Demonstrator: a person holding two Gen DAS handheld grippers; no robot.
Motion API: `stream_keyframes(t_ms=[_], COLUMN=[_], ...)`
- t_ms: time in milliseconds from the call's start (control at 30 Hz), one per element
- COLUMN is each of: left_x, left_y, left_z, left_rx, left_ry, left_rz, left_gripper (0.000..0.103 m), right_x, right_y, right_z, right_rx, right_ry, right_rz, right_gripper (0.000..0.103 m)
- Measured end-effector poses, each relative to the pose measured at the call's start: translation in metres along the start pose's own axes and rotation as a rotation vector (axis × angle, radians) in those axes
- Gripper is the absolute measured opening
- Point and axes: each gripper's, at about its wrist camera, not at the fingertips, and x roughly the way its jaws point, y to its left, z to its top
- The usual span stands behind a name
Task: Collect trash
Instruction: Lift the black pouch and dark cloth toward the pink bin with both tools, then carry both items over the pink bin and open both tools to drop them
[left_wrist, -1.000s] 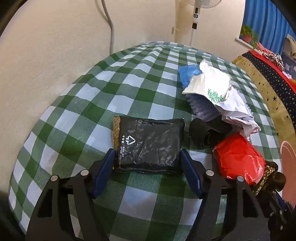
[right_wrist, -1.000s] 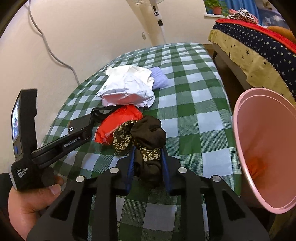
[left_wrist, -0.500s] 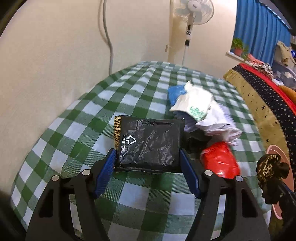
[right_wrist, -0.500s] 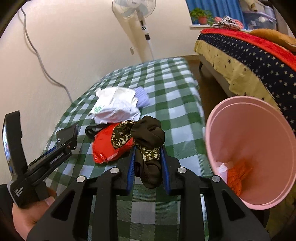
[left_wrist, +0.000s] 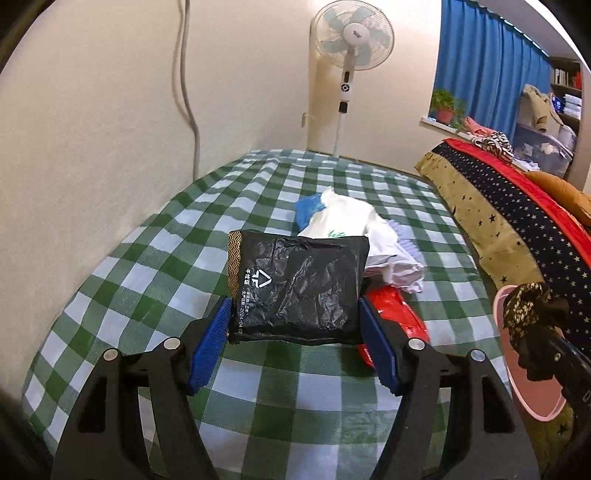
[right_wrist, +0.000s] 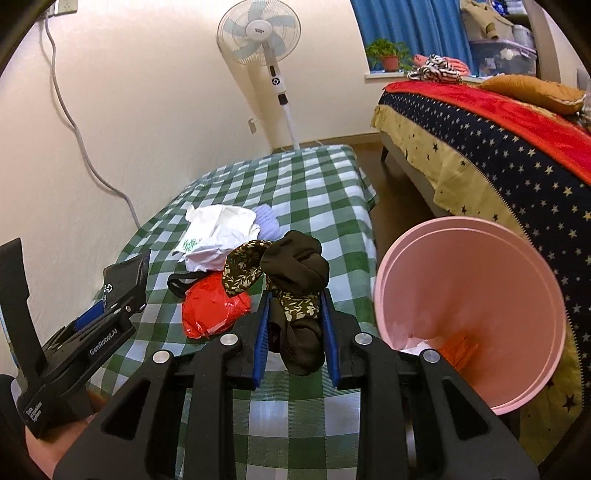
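Two items held: left tongs (left_wrist: 295, 334) clamp black foil packet (left_wrist: 299, 286) by its side edges, light, crinkly, likely slippery; right tongs (right_wrist: 295, 328) pinch dark floral cloth wad (right_wrist: 295, 284), soft, limp. Both above checked counter (right_wrist: 317, 192). Pink bin (right_wrist: 469, 310) just right; red bag (right_wrist: 214, 310), white wrapper (right_wrist: 218, 236) remain.

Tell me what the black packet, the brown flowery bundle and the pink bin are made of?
The black packet looks like thin plastic film: it is glossy, crinkled and printed. The brown flowery bundle looks like soft cloth, since it droops limply and has no shine. The pink bin is probably hard plastic, with smooth, even walls and a faint sheen.
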Motion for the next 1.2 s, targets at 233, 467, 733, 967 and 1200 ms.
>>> stream_keyframes(t_ms=[233, 467, 733, 967, 1200], left_x=[-0.009, -0.014, -0.015, -0.014, -0.012], left_y=[-0.010, -0.020, -0.031, -0.041, -0.056], left_z=[-0.002, -0.004, -0.005, -0.005, -0.006], left_rx=[0.023, 0.047, 0.064, 0.073, 0.096], left_ry=[-0.015, -0.027, -0.031, -0.031, -0.040], left_rz=[-0.021, -0.046, -0.075, -0.098, -0.143], left_gripper=[0.067, 0.067, 0.067, 0.067, 0.067], right_x=[-0.014, -0.030, -0.037, -0.041, -0.046], right_y=[-0.008, -0.019, -0.032, -0.037, -0.051], right_z=[0.007, 0.017, 0.024, 0.028, 0.034], right_rx=[0.012, 0.025, 0.044, 0.043, 0.060], right_ry=[-0.039, -0.083, -0.105, -0.116, -0.129], right_rz=[-0.017, -0.043, -0.082, -0.110, -0.157], right_gripper=[0.026, 0.026, 0.026, 0.026, 0.026])
